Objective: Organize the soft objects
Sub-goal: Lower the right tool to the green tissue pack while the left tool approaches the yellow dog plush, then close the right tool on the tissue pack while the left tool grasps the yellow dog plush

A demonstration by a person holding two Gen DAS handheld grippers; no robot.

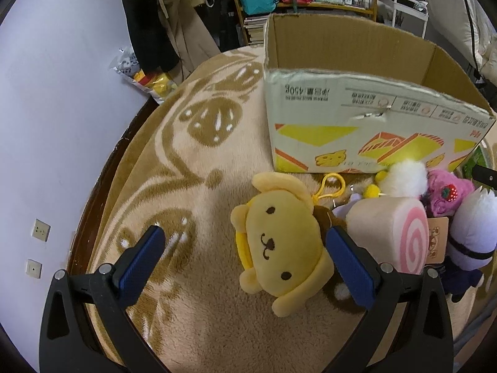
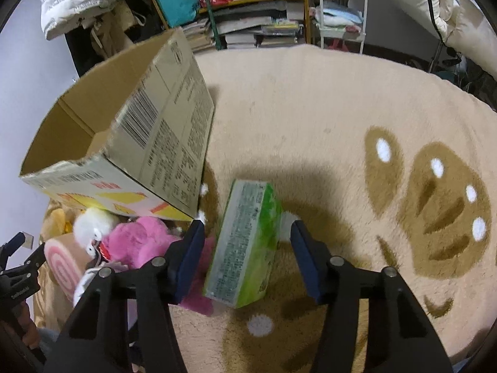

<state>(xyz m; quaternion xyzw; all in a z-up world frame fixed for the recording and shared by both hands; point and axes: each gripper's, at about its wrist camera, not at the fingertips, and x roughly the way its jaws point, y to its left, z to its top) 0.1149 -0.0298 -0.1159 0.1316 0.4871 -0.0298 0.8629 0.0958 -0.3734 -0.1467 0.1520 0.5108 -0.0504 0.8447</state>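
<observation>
A yellow dog plush (image 1: pixel 279 242) lies on the beige rug between the fingers of my open left gripper (image 1: pixel 245 242); the pads stand apart from it. Beside it lie a pink swirl roll plush (image 1: pixel 391 236), a white fluffy toy (image 1: pixel 407 177), a pink plush (image 1: pixel 447 194) and a white-and-purple plush (image 1: pixel 475 230). An open cardboard box (image 1: pixel 357 118) stands behind them. My right gripper (image 2: pixel 248 248) is open around a green tissue pack (image 2: pixel 245 248), not touching it. The pink plush (image 2: pixel 139 242), the roll (image 2: pixel 66 264) and the box (image 2: pixel 139 143) show at left.
The brown-patterned rug (image 2: pixel 357 124) covers the surface, its dark edge (image 1: pixel 102 171) at the left by a white wall. Shelves with books and bags (image 2: pixel 248 15) and hanging clothes (image 1: pixel 161 15) stand behind. The left gripper shows in the right wrist view (image 2: pixel 18 255).
</observation>
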